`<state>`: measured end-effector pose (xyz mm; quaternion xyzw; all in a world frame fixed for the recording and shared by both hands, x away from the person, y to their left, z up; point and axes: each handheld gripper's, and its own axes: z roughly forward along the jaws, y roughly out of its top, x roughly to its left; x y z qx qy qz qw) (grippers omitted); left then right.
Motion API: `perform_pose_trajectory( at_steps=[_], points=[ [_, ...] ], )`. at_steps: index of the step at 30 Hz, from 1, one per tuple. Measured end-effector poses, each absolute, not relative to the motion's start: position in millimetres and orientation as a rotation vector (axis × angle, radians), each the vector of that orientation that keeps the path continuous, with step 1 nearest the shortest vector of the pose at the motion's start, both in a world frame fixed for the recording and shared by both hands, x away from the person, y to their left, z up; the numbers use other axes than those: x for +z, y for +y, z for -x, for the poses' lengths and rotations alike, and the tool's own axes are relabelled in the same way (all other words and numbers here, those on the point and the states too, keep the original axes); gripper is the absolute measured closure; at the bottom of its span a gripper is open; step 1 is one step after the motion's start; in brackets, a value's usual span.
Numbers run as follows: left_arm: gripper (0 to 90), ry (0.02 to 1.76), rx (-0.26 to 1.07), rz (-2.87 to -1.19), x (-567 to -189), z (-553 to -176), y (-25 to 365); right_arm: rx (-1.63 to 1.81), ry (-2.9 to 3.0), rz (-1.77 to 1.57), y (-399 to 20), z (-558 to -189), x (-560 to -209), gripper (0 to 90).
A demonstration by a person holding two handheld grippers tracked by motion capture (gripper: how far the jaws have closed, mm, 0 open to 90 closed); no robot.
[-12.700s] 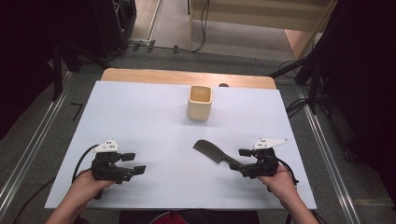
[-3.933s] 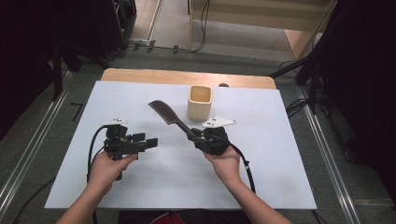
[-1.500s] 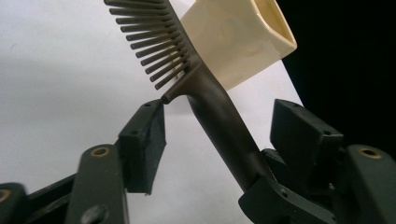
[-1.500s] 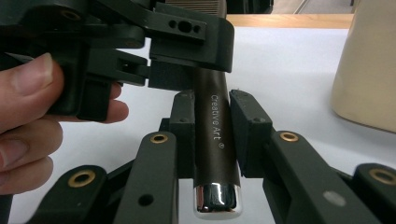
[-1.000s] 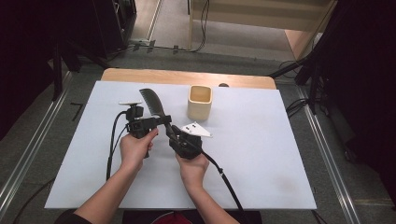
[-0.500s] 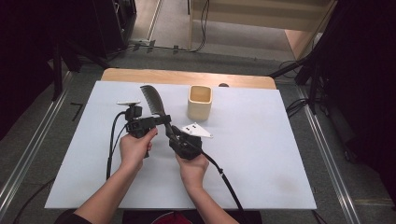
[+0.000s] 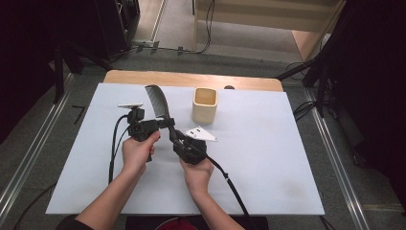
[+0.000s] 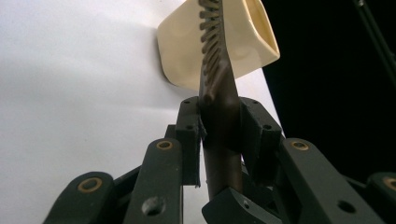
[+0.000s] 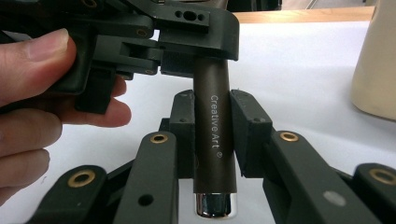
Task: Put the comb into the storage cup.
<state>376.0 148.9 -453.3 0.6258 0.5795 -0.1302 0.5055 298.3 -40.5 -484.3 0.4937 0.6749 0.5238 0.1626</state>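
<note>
Slotted spatula (image 7: 157, 99): handle now clamped by left gripper (image 7: 163, 123), jaws just closed; also gripped by right gripper (image 7: 175, 136). Handover pending; cup (image 7: 205, 104) at 2 o'clock.

Slotted spatula (image 7: 158, 100): dark brown, with a round handle (image 9: 212, 135) printed "Creative Art" and capped in chrome at the end. The head is a curved blade with a row of slots (image 8: 212, 42). It is held clear of the white surface (image 7: 268, 158), left of centre, the blade pointing to the far side and the handle slanting back to the near right. Both tongs are closed on the handle: the left tongs (image 8: 219, 116) just below the blade, the right tongs (image 9: 212, 116) lower down, near the chrome cap.
</note>
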Motion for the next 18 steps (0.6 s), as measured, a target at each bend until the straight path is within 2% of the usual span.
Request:
perform_pose_trajectory(
  at_steps=[9,13,18],
  points=[
    [73.6,1.398,-0.345,-1.483,-453.4,-375.9,151.4,1.5,1.932,-1.388,-39.5,-298.3,-484.4,67.4],
    [73.6,1.398,-0.33,-1.484,-453.1,-376.7,153.2,1.477,1.955,-1.35,-37.9,-299.1,-484.6,45.5],
    [73.6,1.398,-0.296,-1.5,-451.6,-377.3,155.1,1.48,2.037,-1.378,-39.3,-301.1,-483.9,33.3]
  ],
)
